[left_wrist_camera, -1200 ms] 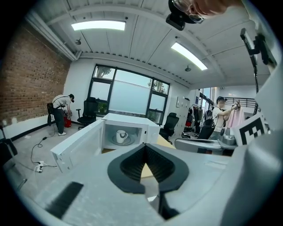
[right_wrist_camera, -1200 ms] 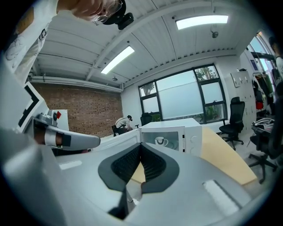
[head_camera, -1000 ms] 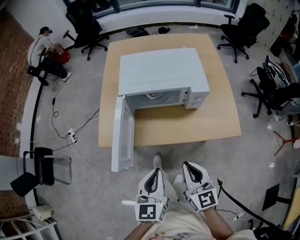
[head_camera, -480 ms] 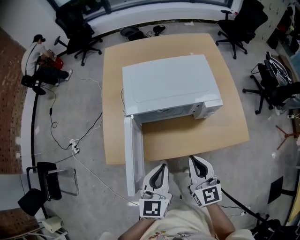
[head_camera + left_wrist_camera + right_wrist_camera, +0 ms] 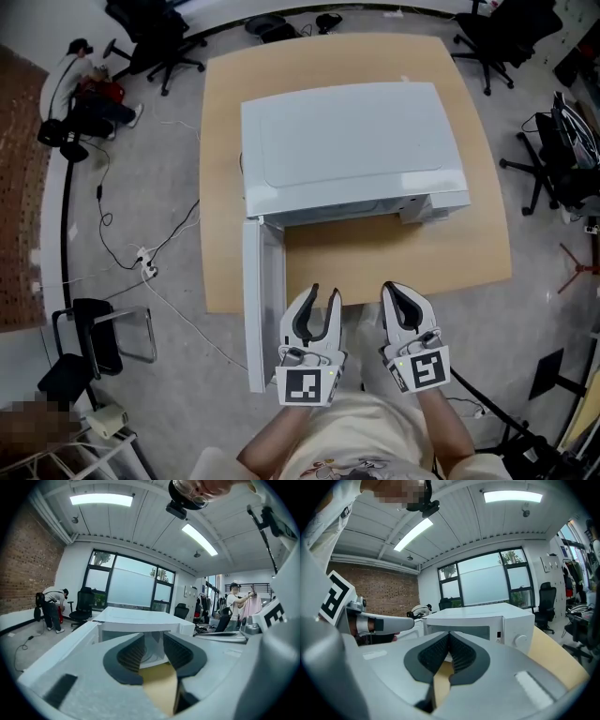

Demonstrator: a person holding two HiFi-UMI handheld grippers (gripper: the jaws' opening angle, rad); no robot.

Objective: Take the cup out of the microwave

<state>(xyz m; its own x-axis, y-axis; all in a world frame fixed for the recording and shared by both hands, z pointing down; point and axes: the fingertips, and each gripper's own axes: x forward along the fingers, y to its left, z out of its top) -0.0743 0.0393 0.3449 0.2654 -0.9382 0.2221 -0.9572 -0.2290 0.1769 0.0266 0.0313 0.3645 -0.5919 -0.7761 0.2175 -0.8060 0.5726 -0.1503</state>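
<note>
You stand closer to the table (image 5: 380, 255) now. A second ago both grippers hung over the floor, well short of it. Now the tips of the left gripper (image 5: 323, 292) and the right gripper (image 5: 391, 287) lie over its near edge. The microwave (image 5: 352, 141), at 12 o'clock from them, fills more of the head view, and its top now hides the cavity you looked into before. The door (image 5: 262, 300), earlier out at 10 o'clock from the left gripper, now stands just beside it at 9 o'clock. Your left gripper's jaws, closed a moment ago, are opening with nothing between them.
</note>
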